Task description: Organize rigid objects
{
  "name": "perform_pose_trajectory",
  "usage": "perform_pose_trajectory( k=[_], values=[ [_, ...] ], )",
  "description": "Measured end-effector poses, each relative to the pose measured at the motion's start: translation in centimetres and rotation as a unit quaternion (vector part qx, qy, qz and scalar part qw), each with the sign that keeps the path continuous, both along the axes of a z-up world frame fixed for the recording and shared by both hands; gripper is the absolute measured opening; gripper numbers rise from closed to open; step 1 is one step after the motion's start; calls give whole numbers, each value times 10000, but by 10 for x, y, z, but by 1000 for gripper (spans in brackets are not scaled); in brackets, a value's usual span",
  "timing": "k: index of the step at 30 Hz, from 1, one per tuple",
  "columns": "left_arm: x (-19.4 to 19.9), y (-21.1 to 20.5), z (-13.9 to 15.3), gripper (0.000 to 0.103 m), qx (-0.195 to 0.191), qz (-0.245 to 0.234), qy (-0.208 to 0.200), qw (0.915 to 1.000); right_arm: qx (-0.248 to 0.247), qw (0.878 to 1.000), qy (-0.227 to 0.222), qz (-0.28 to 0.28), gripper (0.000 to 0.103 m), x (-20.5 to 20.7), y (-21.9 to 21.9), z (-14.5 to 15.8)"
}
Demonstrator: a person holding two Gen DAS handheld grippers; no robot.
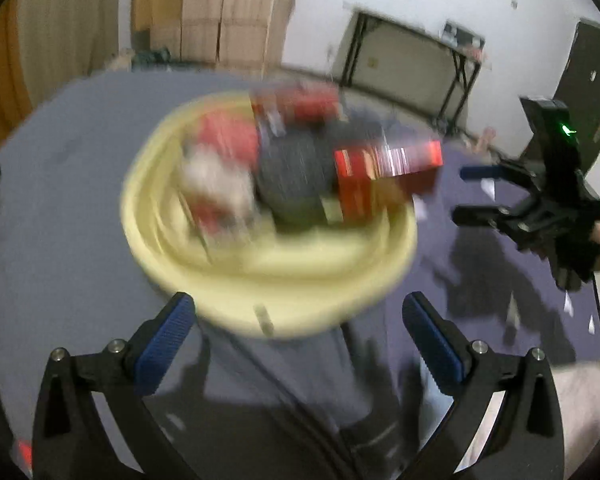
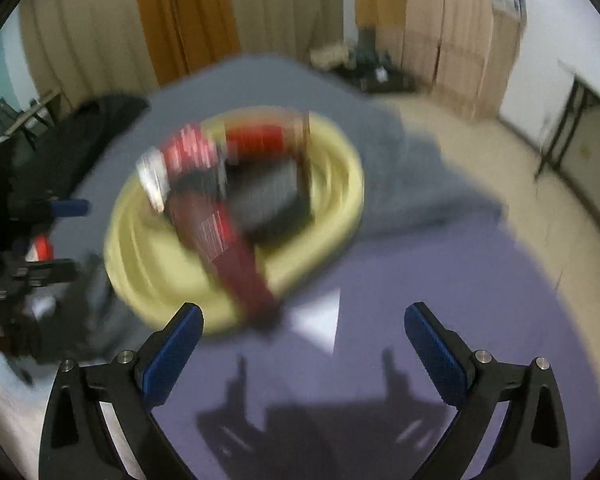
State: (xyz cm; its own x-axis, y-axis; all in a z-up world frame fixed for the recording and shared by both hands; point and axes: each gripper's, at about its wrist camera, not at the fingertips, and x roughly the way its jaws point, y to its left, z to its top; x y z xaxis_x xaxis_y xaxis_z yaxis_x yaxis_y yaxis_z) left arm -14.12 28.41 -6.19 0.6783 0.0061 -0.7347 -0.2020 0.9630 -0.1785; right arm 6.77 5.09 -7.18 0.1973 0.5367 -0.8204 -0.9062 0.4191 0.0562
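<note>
A pale yellow round basket [image 1: 180, 256] sits on the blue-grey cloth and also shows in the right wrist view [image 2: 140, 256]. It holds several blurred items: a red box [image 1: 380, 168] that juts over the rim, seen again in the right wrist view [image 2: 236, 256], a dark grey object [image 1: 292, 176], and red and white packs [image 1: 220, 160]. My left gripper [image 1: 300, 320] is open and empty just before the basket's near rim. My right gripper [image 2: 300, 324] is open and empty above the cloth, and shows at the right in the left wrist view [image 1: 466, 194].
A white paper scrap [image 2: 320, 320] lies on the purple cloth [image 2: 440, 272] by the basket. More small white scraps [image 1: 568, 304] lie at the right. A dark bag [image 2: 60, 152] sits at the far left. A folding table [image 1: 412, 60] and cardboard boxes [image 1: 220, 8] stand behind.
</note>
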Motion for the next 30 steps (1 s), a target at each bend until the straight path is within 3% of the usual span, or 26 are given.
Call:
perform_pose_trajectory(
  k=[3,5,8,9,13,21,30],
  values=[
    [-12,-27,-36,103,-75,-238,360,9990,-173,9997,-109,140,103,-15,0,-32],
    [-14,-35,-48,103,106,-114,363,9992,-218,9992,-151,298,103,-23,11,-47],
    [2,-32,-72,103,-108,206,561,9982,-291,9971,-410,573,103,-33,30,-58],
    [7,-31,-76,103,32,355,489,9982,-237,9967,-452,636,103,-34,33,-57],
    [24,-42,-79,103,574,458,516,9960,-95,9971,-500,561,103,-29,43,-65],
    [49,-44,-79,103,727,896,589,9916,-71,9965,-642,527,103,-36,43,-71],
    [49,-36,-77,103,554,876,539,9932,-65,9966,-636,527,103,-30,44,-69]
  ],
)
